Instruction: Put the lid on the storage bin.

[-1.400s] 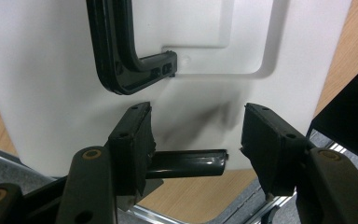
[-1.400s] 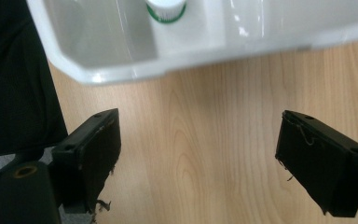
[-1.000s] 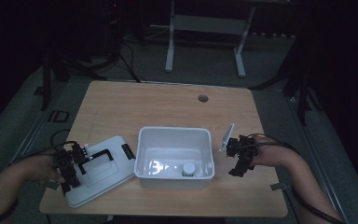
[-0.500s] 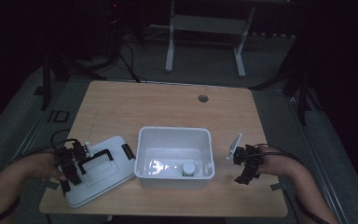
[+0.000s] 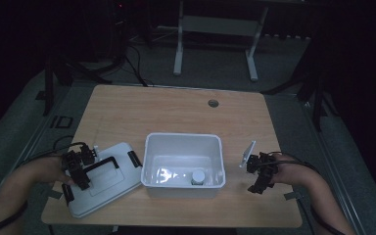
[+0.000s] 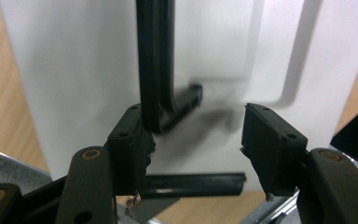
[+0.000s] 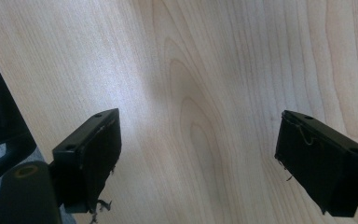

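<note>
While the room around it is pretty dark, the high view shows a light wooden table (image 5: 176, 110) with an open white plastic bin (image 5: 184, 164) near the front edge, and a small white-capped jar (image 5: 198, 176) sitting inside it at the front right. Just left of the bin lies a flat white plastic lid with black handle and clips (image 5: 103, 178), with the left gripper (image 5: 78, 169) over it. The right gripper (image 5: 258, 174) hovers over bare wood to the right of the bin.

Left gripper view: jaws are partly apart, and the lid's black handle (image 6: 156, 65) touches the inner face of the left jaw, not pinched.

Right gripper view: jaws spread wide over plain wood grain, holding nothing.
</note>
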`<state>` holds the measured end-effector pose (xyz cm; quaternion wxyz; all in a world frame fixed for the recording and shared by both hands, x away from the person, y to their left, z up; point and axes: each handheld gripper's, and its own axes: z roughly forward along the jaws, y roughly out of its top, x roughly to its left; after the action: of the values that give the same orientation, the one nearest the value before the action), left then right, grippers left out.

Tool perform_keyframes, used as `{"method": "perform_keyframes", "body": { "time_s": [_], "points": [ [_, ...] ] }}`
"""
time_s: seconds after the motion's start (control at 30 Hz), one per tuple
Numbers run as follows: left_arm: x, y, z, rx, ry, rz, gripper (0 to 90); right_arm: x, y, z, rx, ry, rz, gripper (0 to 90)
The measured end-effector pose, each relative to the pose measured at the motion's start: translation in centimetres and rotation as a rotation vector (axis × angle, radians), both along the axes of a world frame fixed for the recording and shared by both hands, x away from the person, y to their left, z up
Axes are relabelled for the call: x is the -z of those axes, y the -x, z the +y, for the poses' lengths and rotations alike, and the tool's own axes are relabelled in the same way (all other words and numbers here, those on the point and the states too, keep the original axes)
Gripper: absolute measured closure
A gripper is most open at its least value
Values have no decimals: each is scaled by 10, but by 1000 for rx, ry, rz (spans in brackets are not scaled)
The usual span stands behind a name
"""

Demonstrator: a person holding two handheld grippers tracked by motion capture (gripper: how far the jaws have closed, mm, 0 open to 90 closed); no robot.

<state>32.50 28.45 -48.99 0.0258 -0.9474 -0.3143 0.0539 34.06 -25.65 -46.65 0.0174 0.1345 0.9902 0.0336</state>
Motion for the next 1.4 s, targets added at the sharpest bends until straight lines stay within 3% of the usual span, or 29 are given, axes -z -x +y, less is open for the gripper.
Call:
{"method": "perform_keyframes", "body": {
  "time_s": [0.17,0.4,0.43,0.7,0.97,1.4],
  "points": [
    [3,-7,-10,21,-9,-20,466,0,0,-1,5,6,1,140],
    [2,-9,-11,13,-29,-21,689,-1,0,-1,5,4,1,140],
    [2,-8,-12,37,-46,-11,693,0,-1,-2,4,7,1,140],
    [3,-11,-18,14,-84,-23,710,1,0,-1,4,13,1,141],
    [3,-7,-22,22,-86,-12,821,2,-1,-1,9,22,2,141],
    [-3,-7,-14,27,-47,-12,834,2,-1,1,5,32,1,141]
  ]
}}
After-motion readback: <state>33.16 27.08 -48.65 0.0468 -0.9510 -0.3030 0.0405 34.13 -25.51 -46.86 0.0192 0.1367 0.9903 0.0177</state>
